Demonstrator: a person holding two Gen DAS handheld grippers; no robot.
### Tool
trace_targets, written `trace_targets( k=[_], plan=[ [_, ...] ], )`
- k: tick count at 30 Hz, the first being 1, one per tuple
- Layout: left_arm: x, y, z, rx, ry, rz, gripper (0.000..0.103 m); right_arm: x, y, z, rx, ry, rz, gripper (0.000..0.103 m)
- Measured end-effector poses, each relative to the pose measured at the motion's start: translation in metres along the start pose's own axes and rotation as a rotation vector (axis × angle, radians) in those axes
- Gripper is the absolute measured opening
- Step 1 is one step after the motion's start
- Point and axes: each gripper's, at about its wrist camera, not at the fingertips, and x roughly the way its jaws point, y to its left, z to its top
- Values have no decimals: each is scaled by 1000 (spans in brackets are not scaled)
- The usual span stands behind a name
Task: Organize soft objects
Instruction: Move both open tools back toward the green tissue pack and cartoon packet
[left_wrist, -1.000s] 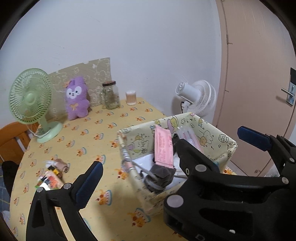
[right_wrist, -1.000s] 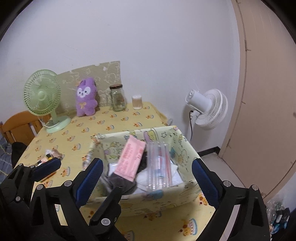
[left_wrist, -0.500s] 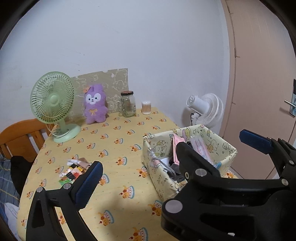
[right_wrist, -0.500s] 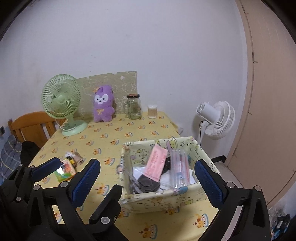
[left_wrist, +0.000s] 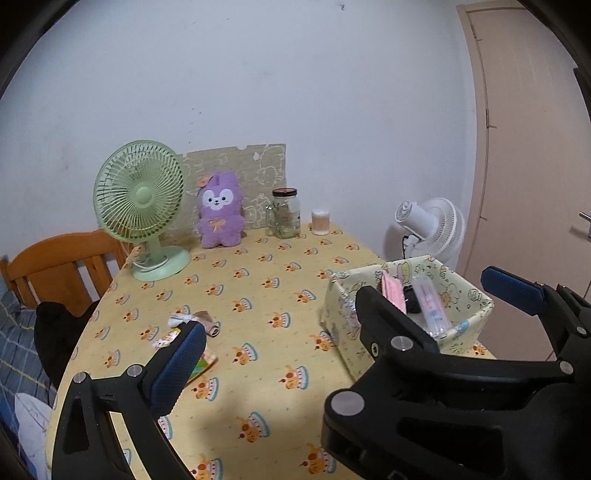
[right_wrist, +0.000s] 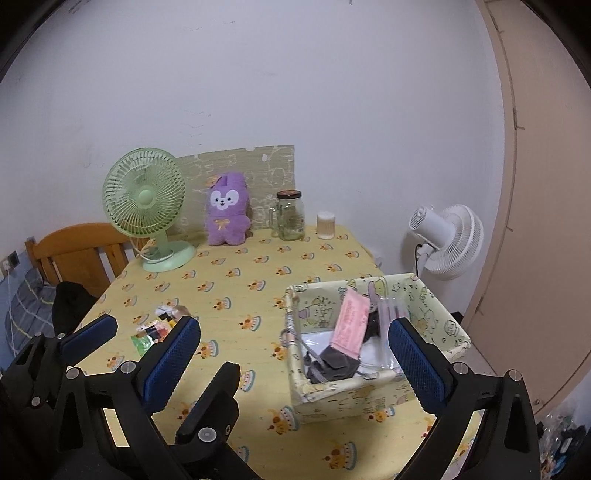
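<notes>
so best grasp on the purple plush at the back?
Grip the purple plush across its torso, at the bow, coming straight in from the table's near side. It stands upright against the board, so the back is blocked; the green fan and jar flank it.

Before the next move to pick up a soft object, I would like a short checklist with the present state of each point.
1. Left gripper open and holding nothing: ok.
2. Right gripper open and holding nothing: ok.
3. Fabric box upright on the table, top open: ok.
4. Room left in the box: cannot tell; a pink pack, dark cloth and a clear packet already fill much of it.
5. Small pile of items lying loose on the table, reachable by the left gripper: ok, though part is hidden behind a finger.
6. Purple plush standing apart from the glass jar and green fan: ok.
</notes>
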Motion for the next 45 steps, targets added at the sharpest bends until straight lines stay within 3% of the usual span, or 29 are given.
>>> trace_targets(
  k=[18,45],
  plan=[
    [18,46,-22,-24,29,106,99,37,42,-14,-3,22,108,103],
    [83,103,-36,-98,132,125,99,118,90,-21,-43,129,153,103]
  ],
)
